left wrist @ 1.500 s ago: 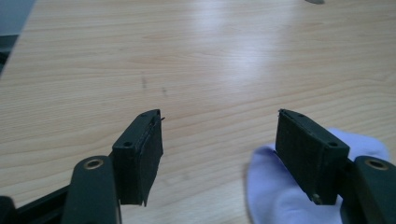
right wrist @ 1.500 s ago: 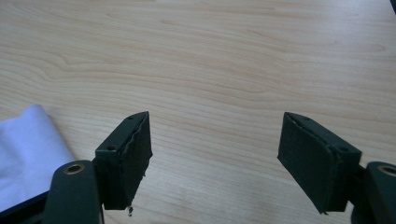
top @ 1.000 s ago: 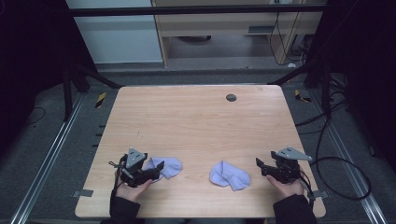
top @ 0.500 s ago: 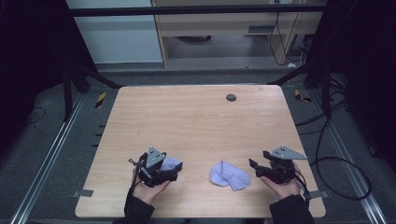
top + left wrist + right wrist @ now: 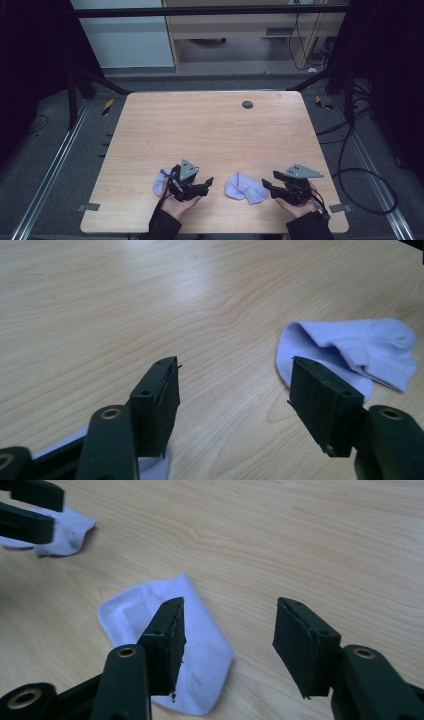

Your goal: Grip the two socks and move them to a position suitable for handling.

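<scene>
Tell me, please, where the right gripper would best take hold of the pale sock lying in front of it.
Probably the near edge of the sock, coming from the person's side with the right gripper low. The sock lies flat and folded, and its near edge already sits by one of the open jaws, which have just been closing with nothing between them.

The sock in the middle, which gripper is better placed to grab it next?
Right. The right gripper points at the middle sock, its open jaws nearly at the edge; the left gripper is farther off, above the other sock. Both pairs of jaws have just been closing, with nothing between them.
</scene>
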Motion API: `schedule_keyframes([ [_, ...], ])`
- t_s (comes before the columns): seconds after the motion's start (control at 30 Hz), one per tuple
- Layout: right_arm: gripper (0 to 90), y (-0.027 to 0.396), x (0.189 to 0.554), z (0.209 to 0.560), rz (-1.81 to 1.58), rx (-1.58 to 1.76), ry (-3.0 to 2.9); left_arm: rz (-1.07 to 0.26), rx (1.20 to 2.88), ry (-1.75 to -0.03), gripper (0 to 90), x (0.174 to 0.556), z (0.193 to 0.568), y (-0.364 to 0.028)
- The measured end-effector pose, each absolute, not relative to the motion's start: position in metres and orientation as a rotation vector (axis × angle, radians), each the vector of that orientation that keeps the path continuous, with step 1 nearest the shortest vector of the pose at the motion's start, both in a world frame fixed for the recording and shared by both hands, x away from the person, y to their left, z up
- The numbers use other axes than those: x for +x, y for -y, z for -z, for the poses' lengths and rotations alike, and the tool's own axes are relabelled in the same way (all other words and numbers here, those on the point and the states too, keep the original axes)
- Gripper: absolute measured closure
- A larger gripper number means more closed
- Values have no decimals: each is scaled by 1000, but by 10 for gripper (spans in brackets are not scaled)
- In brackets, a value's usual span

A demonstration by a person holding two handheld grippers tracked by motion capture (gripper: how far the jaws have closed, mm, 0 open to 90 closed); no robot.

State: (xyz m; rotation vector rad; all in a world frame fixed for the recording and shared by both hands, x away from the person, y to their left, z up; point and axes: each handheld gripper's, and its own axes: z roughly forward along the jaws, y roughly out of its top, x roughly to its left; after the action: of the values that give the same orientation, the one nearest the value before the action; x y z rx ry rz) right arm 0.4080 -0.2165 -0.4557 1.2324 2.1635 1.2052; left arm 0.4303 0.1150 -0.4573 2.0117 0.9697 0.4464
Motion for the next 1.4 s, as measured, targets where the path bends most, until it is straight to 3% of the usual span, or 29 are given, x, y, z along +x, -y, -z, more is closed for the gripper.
schedule_keyframes([
  [1.07,594,185,396,483,-1153,1145,-2360,-385,2147,-939,527,426,490,-58],
  [1.4,623,178,398,490,-1105,1130,-2425,-347,2164,-944,655,428,496,-50],
])
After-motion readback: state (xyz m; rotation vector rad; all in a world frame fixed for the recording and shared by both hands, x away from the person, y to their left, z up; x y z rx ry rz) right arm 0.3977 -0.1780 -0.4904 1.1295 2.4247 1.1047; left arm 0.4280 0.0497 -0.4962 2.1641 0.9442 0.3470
